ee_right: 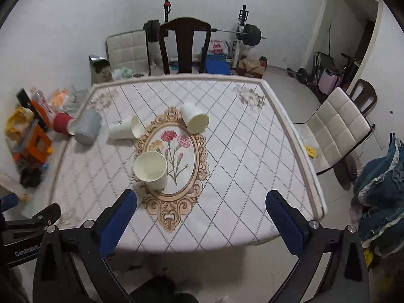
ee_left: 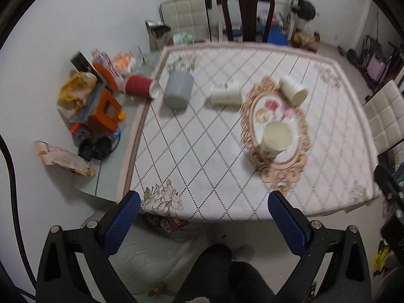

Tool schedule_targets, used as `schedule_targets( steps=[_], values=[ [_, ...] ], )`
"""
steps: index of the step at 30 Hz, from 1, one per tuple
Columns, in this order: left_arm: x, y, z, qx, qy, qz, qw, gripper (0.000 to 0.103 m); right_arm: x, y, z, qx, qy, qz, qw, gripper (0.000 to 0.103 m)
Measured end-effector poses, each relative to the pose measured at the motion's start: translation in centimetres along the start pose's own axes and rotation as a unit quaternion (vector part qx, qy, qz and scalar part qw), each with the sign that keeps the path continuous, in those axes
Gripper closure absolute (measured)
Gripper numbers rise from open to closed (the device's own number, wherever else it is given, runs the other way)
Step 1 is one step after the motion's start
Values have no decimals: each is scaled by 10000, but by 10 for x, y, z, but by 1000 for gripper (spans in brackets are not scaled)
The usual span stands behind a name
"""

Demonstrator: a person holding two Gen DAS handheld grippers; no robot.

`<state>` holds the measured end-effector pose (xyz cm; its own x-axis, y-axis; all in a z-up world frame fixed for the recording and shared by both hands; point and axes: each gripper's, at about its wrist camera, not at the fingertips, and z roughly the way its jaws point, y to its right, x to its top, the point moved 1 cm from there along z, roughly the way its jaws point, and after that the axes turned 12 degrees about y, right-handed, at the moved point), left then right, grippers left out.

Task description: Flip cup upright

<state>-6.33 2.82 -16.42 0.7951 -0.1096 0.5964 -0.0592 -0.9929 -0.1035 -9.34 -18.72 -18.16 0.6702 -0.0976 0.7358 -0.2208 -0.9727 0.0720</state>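
One cream paper cup [ee_left: 275, 139] [ee_right: 151, 170] stands upright on the oval floral mat [ee_left: 277, 161] [ee_right: 176, 197]. A second cream cup [ee_left: 294, 89] [ee_right: 194, 117] lies on its side at the mat's far edge. A third cream cup [ee_left: 226, 93] [ee_right: 125, 128] lies on its side left of the mat. A grey cup [ee_left: 178, 89] [ee_right: 88, 127] stands upside down and a red cup [ee_left: 140, 85] [ee_right: 63, 122] lies on its side near the left edge. My left gripper [ee_left: 204, 202] and right gripper [ee_right: 202, 199] are both open and empty, held back above the table's near edge.
The table [ee_left: 202, 151] [ee_right: 252, 176] has a diamond-pattern cloth. Clutter with an orange box [ee_left: 101, 106] [ee_right: 35, 141] sits to its left. A dark wooden chair [ee_left: 248, 12] [ee_right: 185, 48] stands at the far side, a padded white chair [ee_right: 338, 128] at the right.
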Motion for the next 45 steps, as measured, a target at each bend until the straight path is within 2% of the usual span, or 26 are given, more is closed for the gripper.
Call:
schedule_targets(
  steps=[5, 11, 19, 29, 45],
  values=[
    [4, -3, -53, 48, 447, -60, 9990, 0, 17, 13, -59, 105, 107, 24, 9999, 0],
    [1, -7, -88, -24, 605, -101, 9981, 0, 25, 17, -106, 232, 253, 5, 9994, 0],
    [0, -14, -117, 10, 774, -164, 9969, 0, 33, 22, -144, 343, 336, 82, 9988, 0],
    [-3, -21, -132, -13, 831, -240, 9963, 0, 38, 14, -164, 399, 334, -47, 9986, 0],
    [-8, -24, -138, 6, 810, -227, 9965, 0, 33, 5, -161, 432, 172, -147, 9988, 0]
  ],
)
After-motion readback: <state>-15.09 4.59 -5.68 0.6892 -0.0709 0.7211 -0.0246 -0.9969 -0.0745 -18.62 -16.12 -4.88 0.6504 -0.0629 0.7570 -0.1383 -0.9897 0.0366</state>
